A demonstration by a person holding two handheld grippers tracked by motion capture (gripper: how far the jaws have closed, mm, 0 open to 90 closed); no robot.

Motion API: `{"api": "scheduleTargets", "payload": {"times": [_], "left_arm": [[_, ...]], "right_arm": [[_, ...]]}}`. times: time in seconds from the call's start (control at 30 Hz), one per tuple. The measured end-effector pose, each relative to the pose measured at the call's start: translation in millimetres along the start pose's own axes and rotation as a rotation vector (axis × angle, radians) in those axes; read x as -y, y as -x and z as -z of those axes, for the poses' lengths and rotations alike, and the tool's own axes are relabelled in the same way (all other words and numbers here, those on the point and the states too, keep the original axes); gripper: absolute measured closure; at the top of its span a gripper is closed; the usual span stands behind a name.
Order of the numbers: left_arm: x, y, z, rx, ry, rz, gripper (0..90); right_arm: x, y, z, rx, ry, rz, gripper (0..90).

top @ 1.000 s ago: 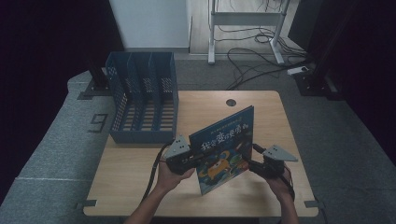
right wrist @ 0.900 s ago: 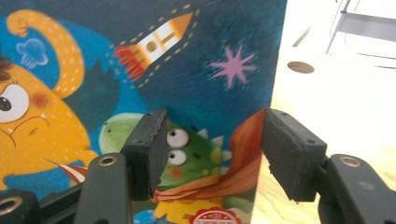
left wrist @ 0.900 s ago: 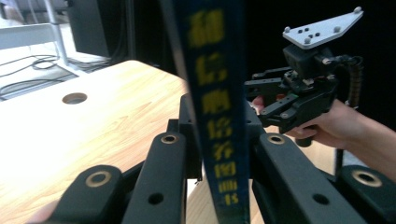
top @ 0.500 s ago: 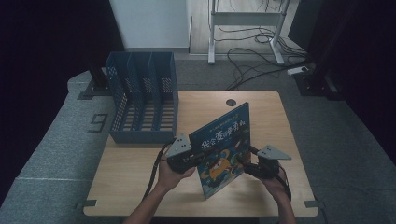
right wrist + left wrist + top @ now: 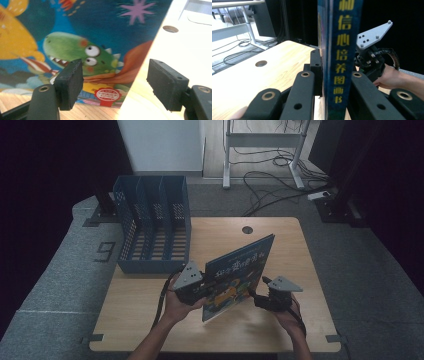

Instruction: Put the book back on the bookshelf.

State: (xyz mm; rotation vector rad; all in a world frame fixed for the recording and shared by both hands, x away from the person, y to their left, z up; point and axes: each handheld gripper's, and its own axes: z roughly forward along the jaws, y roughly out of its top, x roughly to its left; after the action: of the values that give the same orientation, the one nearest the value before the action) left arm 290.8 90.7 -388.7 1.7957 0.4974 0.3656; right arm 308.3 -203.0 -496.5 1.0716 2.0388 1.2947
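Observation:
A blue picture book (image 5: 240, 270) with a green dinosaur on its cover (image 5: 100, 32) stands tilted on its lower edge on the wooden table (image 5: 280, 245). My left gripper (image 5: 202, 292) is shut on its spine (image 5: 342, 62), one jaw on each side. My right gripper (image 5: 255, 297) sits just right of the book near its lower corner. Its jaws (image 5: 115, 82) have just been opening. They stand apart in front of the cover with no pad touching it. The right gripper's grey plate (image 5: 372, 35) shows behind the book.
A blue perforated file rack (image 5: 150, 220) with upright dividers stands at the table's back left. A round cable hole (image 5: 247, 229) lies near the back edge. Cables and a white desk frame (image 5: 260, 140) are on the floor beyond.
The book has tipped a little steeper and looks narrower from above. The right hand has edged slightly towards it. The left hand keeps its place.

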Motion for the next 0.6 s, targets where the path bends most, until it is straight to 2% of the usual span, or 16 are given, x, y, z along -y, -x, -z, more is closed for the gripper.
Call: {"api": "scheduleTargets", "payload": {"times": [0.23, 0.3, 0.37, 0.43, 0.6], "left_arm": [[8.8, -1.8, 4.8, 0.009, 0.016, 0.034, 80.3], [12.7, -2.3, 4.6, 0.007, 0.010, 0.038, 80.3], [15.6, -3.4, 4.9, 0.016, 0.029, 0.058, 80.0], [15.6, -3.2, 4.6, 0.014, 0.031, 0.057, 80.0], [15.3, -2.9, 4.1, 0.034, 0.032, 0.069, 77.1]], "right_arm": [[-2.1, 8.2, 4.3, 0.006, 0.074, -0.084, 23.8], [-2.5, 9.4, 2.9, 0.004, 0.087, -0.091, 23.3], [-2.5, 10.1, -0.5, -0.002, 0.099, -0.112, 22.9], [-2.8, 10.0, -1.6, -0.002, 0.114, -0.119, 22.7], [-7.6, 9.1, 3.0, -0.013, 0.178, -0.134, 23.4]]}}
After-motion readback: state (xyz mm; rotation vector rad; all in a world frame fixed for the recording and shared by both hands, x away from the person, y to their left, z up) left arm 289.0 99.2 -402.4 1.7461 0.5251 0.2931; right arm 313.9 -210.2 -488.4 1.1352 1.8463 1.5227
